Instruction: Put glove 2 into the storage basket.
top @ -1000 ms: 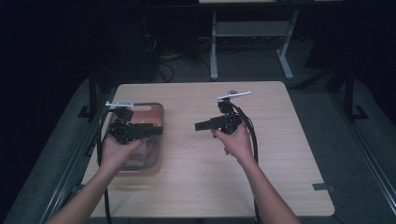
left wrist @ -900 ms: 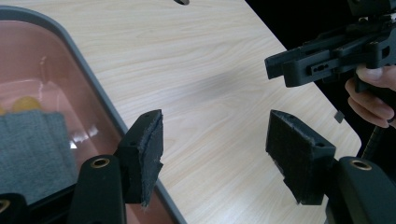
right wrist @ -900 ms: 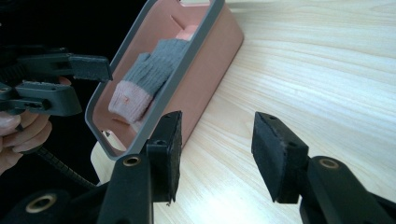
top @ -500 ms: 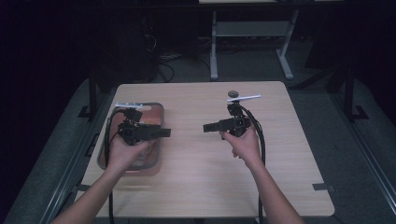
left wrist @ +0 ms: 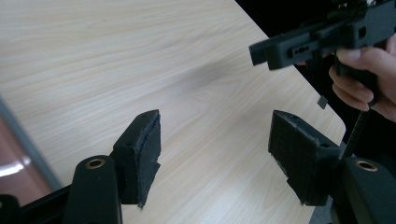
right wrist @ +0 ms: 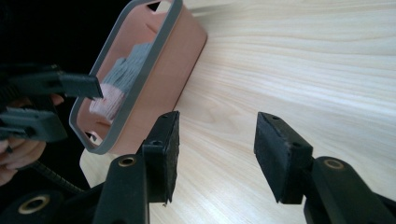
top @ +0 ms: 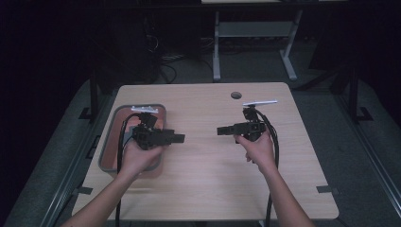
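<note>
The pink bin [top: 109, 156] with a grey rim sits at the left edge of the table [top: 208, 189] and holds folded grey and pink cloth [right wrist: 116, 88]; it lies beneath the left hand, outside both sets of jaws. The left gripper [top: 178, 138] points level toward the table's middle, just beyond the bin's right rim, its jaws well apart with only bare table between them, having just been opening. The right gripper [top: 221, 130] faces it across a gap, well apart from the bin, jaws likewise spread, empty, and just been opening.
</note>
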A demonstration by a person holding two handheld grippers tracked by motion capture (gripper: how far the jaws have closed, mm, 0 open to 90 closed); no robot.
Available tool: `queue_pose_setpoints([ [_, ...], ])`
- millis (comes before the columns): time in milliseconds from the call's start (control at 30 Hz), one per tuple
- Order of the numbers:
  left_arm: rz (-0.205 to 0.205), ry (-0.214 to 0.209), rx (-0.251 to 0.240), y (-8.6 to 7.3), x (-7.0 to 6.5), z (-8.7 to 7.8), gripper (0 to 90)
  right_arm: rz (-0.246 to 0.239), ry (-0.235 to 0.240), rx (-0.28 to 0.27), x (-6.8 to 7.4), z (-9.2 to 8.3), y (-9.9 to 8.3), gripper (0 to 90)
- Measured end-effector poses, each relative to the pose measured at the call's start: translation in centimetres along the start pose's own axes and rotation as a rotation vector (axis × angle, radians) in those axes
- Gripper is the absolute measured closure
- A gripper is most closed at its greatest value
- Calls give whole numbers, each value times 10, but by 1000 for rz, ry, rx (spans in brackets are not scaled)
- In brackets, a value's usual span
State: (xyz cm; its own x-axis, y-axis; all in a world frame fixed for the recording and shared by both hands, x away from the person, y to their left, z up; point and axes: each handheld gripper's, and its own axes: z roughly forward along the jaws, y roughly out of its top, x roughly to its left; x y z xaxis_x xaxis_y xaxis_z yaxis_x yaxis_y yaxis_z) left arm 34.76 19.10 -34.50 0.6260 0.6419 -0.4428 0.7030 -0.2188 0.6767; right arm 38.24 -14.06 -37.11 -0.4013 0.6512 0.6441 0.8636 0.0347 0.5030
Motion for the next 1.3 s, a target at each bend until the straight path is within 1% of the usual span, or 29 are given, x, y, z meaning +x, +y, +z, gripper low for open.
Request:
queue_pose_setpoints([
  [133, 12, -11, 16, -1, -4, 8, 339, 12, -12, -14, -7, -8, -1, 500],
  [200, 13, -20, 17, -2, -6, 11, 337, 21, -15, -21, -10, -11, -2, 499],
  [400, 34, -39, 36, -4, -17, 22, 332, 32, -32, -30, -19, -21, -7, 495],
  [533, 47, -43, 50, -5, -22, 30, 317, 42, -39, -33, -24, -27, -11, 492],
  [633, 50, -55, 57, -7, -26, 36, 317, 49, -49, -36, -29, -32, -14, 490],
  [733, 56, -62, 70, -9, -30, 43, 314, 58, -48, -41, -32, -37, -17, 487],
  [833, 62, -75, 83, -12, -33, 50, 309, 63, -60, -44, -37, -41, -20, 485],
  [933, 60, -84, 93, -15, -37, 57, 306, 70, -62, -47, -42, -45, -24, 482],
  [967, 65, -85, 99, -16, -37, 59, 306, 79, -62, -49, -43, -46, -25, 481],
  [1033, 69, -87, 108, -16, -39, 62, 303, 79, -66, -48, -46, -47, -28, 477],
  [1100, 64, -95, 102, -17, -40, 65, 302, 88, -61, -54, -49, -49, -30, 477],
  [1200, 68, -97, 105, -18, -43, 68, 299, 91, -70, -50, -54, -51, -34, 475],
  [1267, 85, -87, 119, -21, -46, 70, 298, 97, -75, -47, -58, -53, -37, 474],
  [1300, 92, -91, 121, -23, -47, 72, 297, 102, -77, -47, -59, -54, -39, 472],
])
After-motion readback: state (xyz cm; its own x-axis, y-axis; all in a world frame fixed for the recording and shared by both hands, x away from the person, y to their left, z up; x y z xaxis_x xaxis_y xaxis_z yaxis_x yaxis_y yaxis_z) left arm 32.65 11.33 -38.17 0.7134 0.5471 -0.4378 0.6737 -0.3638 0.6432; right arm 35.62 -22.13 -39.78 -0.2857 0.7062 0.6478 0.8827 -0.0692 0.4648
